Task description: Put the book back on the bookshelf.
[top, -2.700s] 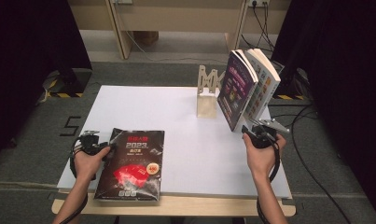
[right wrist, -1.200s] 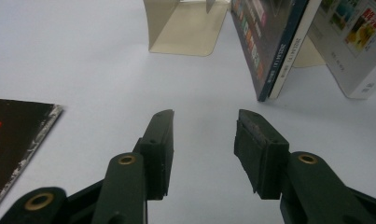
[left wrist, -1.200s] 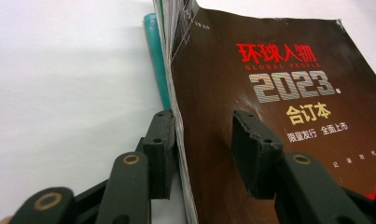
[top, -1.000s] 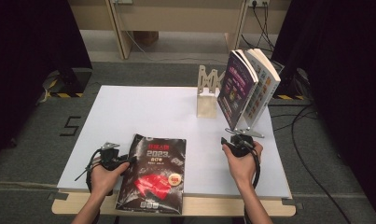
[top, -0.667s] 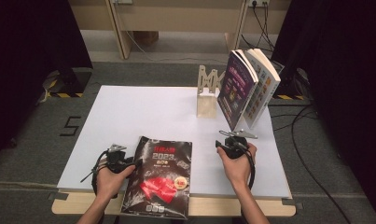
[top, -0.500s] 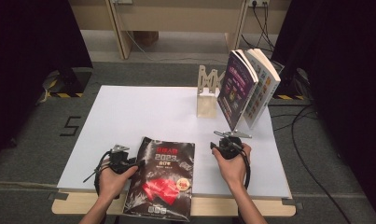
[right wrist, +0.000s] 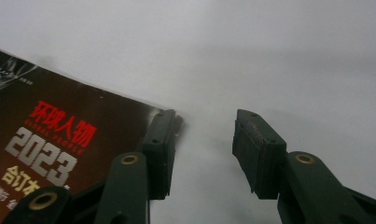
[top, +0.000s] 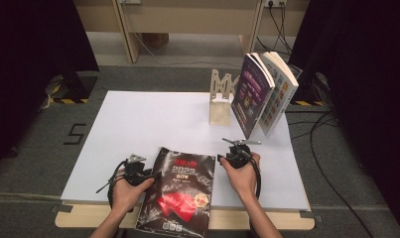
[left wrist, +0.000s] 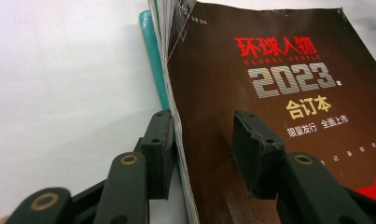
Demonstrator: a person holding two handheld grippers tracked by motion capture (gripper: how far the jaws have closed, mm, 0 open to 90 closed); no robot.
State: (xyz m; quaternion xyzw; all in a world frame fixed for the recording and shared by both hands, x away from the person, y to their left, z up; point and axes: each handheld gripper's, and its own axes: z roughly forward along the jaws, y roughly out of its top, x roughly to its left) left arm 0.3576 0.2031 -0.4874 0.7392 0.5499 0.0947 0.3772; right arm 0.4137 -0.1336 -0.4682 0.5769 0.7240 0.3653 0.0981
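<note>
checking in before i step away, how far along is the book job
Done: two books lean on the wooden stand at the table's far side. In hand: the left gripper straddles the dark 2023 magazine's edge, fingers open; the right gripper is open at its far corner. Left: probably lifting it and standing it beside those books.

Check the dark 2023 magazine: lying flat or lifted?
Mostly flat on the table; the magazine overhangs the near edge, and its spine-side cover looks slightly raised.

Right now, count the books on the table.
3. A dark book lies flat at the near edge between the two grippers; a purple book and a white book lean together at the far right, beside a wooden stand.
</note>
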